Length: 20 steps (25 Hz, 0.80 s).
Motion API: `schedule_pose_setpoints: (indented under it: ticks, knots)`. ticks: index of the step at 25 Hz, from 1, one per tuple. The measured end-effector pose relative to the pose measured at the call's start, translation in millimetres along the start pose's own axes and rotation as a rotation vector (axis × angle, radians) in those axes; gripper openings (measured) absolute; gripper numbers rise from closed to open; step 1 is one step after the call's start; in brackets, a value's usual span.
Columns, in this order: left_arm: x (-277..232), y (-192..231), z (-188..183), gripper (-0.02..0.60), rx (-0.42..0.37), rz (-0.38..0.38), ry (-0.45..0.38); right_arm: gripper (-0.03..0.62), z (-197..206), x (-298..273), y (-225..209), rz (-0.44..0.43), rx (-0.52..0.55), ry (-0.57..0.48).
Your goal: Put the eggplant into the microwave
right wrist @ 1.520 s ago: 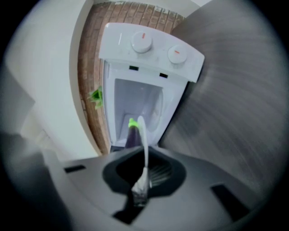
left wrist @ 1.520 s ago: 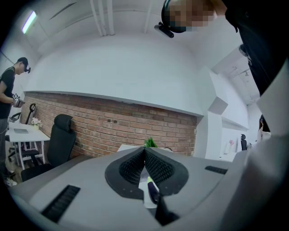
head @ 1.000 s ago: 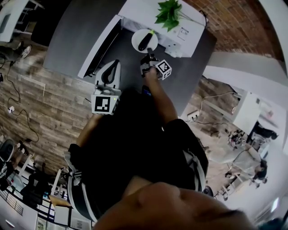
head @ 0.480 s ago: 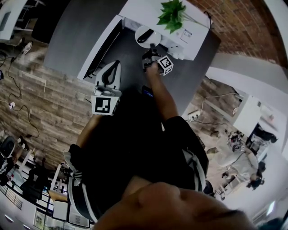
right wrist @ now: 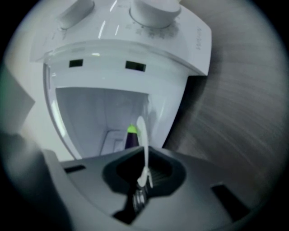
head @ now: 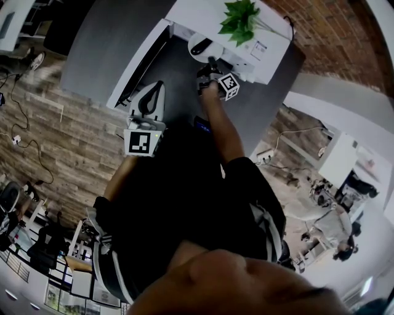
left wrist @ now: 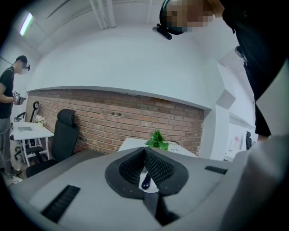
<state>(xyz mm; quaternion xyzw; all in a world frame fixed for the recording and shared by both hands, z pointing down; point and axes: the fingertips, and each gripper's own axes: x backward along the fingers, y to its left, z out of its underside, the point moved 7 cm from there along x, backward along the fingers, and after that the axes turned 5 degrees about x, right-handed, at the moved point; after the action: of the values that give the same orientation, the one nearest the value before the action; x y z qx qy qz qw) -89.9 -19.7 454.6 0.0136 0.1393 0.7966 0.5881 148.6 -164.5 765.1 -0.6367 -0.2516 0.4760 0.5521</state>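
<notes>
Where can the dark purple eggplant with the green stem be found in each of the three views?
Head view: dark purple eggplant, top centre, at the white microwave's opening.
Left gripper view: eggplant, small, low centre, far off.
Right gripper view: eggplant, centre, against the open cavity.
Shared landmark: the microwave.

Grey bench point(head: 104, 49) is standing on wood-plank flooring point(head: 68, 147). Green leafy plant point(head: 240, 17) is showing at the bench's far side, near a brick wall point(head: 332, 31). Dark cables point(head: 24, 126) are trailing across the flooring. Black office chair point(left wrist: 63, 135) is standing beside a white side desk point(left wrist: 31, 131). A person point(left wrist: 6, 90) is standing at that desk.
</notes>
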Motion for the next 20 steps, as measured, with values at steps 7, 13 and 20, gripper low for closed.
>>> schedule_pose_setpoints:
  ticks: [7,13,20]
  knots:
    - [-0.6,5.7,0.8,0.037,0.014,-0.008,0.005,0.037,-5.2,-7.6,1.6,0.017,0.000,-0.012]
    - [-0.6,11.2,2.6,0.037,0.020,-0.015,0.009,0.037,-9.1,-14.5,4.7,0.033,0.000,-0.013]
    - [1.5,15.8,2.8,0.037,0.026,-0.021,0.004,0.037,-8.8,-21.4,7.9,0.044,0.003,-0.011]
